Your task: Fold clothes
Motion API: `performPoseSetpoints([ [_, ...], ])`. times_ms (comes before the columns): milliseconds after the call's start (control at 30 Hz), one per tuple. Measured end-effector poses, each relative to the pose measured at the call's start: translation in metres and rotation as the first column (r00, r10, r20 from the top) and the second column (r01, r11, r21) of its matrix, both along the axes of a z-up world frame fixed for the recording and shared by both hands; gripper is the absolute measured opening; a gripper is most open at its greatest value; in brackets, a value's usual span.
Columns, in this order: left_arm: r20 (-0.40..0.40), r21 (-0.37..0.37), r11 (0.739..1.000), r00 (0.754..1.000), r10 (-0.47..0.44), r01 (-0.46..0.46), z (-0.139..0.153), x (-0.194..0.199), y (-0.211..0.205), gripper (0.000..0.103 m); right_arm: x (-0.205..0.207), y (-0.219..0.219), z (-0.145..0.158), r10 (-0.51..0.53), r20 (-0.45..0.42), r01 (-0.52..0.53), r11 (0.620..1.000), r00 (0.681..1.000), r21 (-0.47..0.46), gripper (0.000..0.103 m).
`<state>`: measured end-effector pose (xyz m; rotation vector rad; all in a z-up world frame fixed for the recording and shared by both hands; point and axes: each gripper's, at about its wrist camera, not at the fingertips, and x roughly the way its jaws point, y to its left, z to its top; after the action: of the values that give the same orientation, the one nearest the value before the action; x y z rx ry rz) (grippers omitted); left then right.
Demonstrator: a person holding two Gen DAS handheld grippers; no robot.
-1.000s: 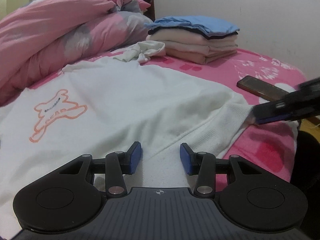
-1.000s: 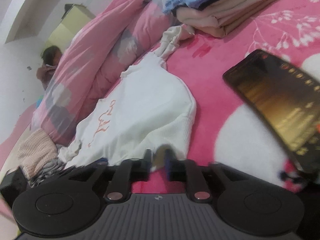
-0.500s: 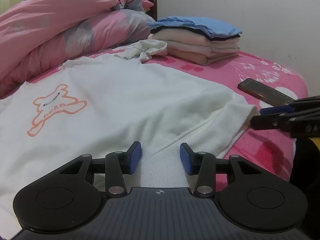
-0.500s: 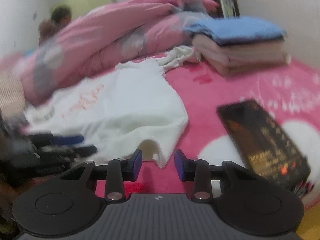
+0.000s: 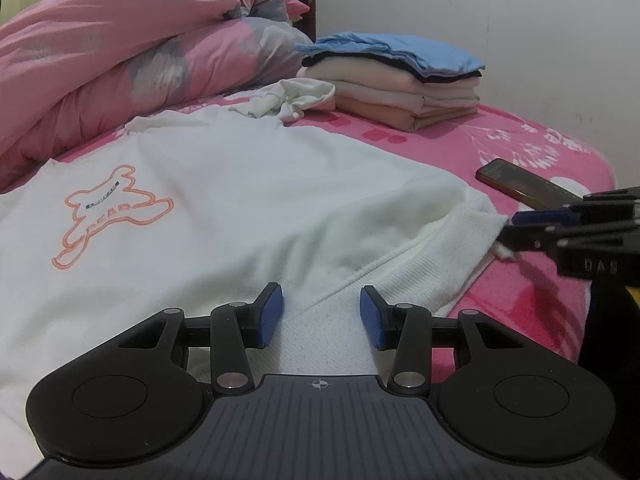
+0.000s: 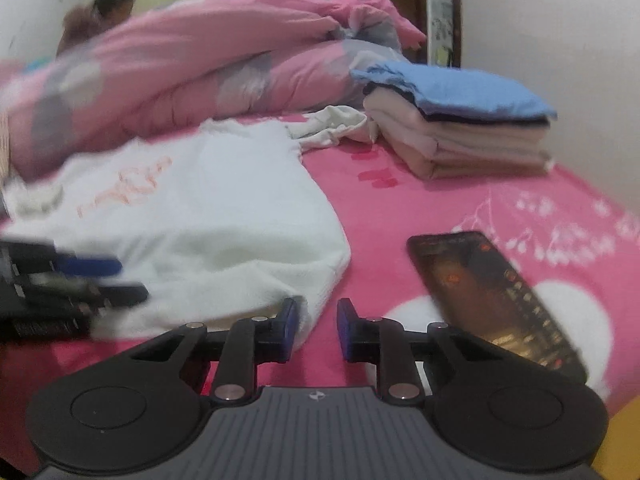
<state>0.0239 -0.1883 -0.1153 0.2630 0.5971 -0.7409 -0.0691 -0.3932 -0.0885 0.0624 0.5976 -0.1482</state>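
Observation:
A white sweater (image 5: 248,200) with an orange bear outline lies spread flat on the pink bed cover (image 5: 500,148). My left gripper (image 5: 322,316) hovers open over its ribbed hem, and the fabric lies loose under the gap. My right gripper (image 6: 317,330) sits at the hem's right corner (image 6: 308,312). Its jaws are closing; the corner's tip rests by the left pad and pink cover shows in the gap. In the left wrist view the right gripper (image 5: 510,228) comes in from the right and touches that corner. The sweater (image 6: 208,216) and the blurred left gripper (image 6: 128,280) also show in the right wrist view.
A dark phone (image 6: 492,296) lies on the cover just right of my right gripper. A folded stack (image 5: 400,84) topped with blue stands at the back, a crumpled white garment (image 5: 288,98) beside it. A pink duvet (image 5: 120,60) is heaped far left. A person (image 6: 100,12) is behind it.
The right gripper rolled level at the hem's right corner, and its jaws have narrowed since half a second ago. The left gripper stayed over the hem.

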Motion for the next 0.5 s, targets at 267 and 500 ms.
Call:
performPoseSetpoints([
  [267, -0.002, -0.003, 1.000, 1.000, 0.000, 0.000, 0.000, 0.000, 0.000, 0.043, 0.004, 0.015, -0.006, 0.009, -0.011, -0.011, 0.988, 1.000, -0.153, 0.016],
  [500, -0.001, -0.008, 1.000, 1.000, 0.000, 0.000, -0.001, 0.000, 0.000, 0.043, -0.001, 0.044, -0.009, 0.058, 0.019, -0.041, 0.858, 0.998, -0.513, 0.007],
])
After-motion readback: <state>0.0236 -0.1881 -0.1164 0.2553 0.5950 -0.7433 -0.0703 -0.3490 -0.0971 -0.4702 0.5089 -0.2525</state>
